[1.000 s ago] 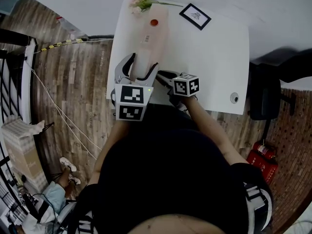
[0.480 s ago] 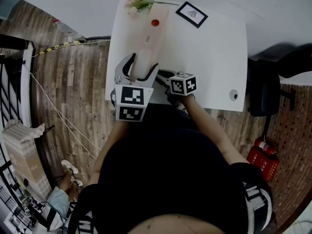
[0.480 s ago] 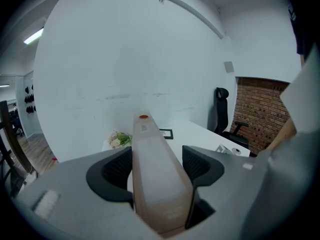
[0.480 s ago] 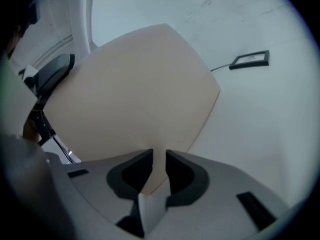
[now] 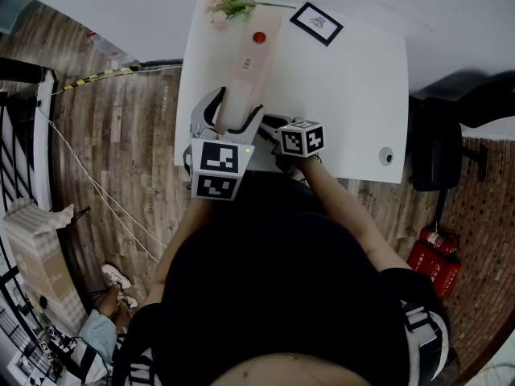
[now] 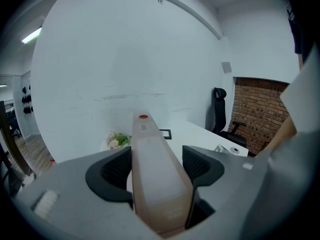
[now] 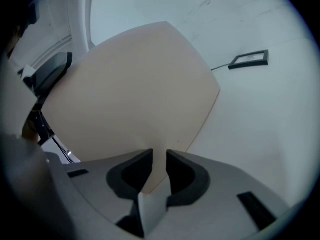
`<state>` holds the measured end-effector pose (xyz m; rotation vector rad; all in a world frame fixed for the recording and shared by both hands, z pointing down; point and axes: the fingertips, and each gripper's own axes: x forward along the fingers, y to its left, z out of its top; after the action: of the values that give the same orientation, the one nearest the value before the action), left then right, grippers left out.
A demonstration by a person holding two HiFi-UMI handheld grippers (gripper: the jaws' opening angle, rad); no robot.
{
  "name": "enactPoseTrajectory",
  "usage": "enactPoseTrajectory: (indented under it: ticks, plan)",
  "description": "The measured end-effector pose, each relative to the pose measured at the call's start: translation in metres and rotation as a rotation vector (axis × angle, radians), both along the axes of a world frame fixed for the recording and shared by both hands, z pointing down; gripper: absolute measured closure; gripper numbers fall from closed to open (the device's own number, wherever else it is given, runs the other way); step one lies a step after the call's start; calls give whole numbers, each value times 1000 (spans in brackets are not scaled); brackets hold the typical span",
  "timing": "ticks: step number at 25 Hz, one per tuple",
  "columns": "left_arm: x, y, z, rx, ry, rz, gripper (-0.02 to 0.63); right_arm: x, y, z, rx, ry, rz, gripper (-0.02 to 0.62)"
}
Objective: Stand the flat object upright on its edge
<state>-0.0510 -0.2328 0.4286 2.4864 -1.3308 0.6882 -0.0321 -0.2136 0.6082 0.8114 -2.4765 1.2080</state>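
Clamping the near end of the long pale-beige flat slab point(image 6: 155, 174) across its narrow face, the left tongs point(image 6: 157, 156) hold it at the white worktop's point(image 5: 346, 95) near edge. The right tongs point(image 7: 159, 159) pinch its thin corner (broad side facing them).

A black top point(image 5: 282, 296), grey left tool point(image 6: 157, 159) and right tool point(image 7: 159, 160), black pads point(image 6: 109, 174), black-and-white marker cubes point(image 5: 216, 167).

Your flat box point(image 5: 248, 71) is beige with a red-orange dot point(image 5: 258, 37). Your left tongs point(image 6: 157, 156) and right tongs point(image 7: 159, 156) are grey with black pads point(image 6: 112, 171); the tabletop point(image 5: 354, 95) is white, the picture frame point(image 5: 316, 24) black.
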Motion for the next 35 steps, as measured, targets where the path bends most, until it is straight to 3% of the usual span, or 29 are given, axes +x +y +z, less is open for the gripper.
enactPoseTrajectory:
  ticks: [7,17,25,35]
  plan:
    - [-1,1,0,-7,34,16,283,0,0,0,1,6,7,505]
    - [-7,1,-7,-37,225,12,282,0,4,7,-10,31,-2,504]
    - [-18,3,-15,-35,326,-24,282,-1,5,7,-7,35,-5,504]
    - [-27,6,-14,-41,334,-24,282,-11,2,11,-9,54,-21,503]
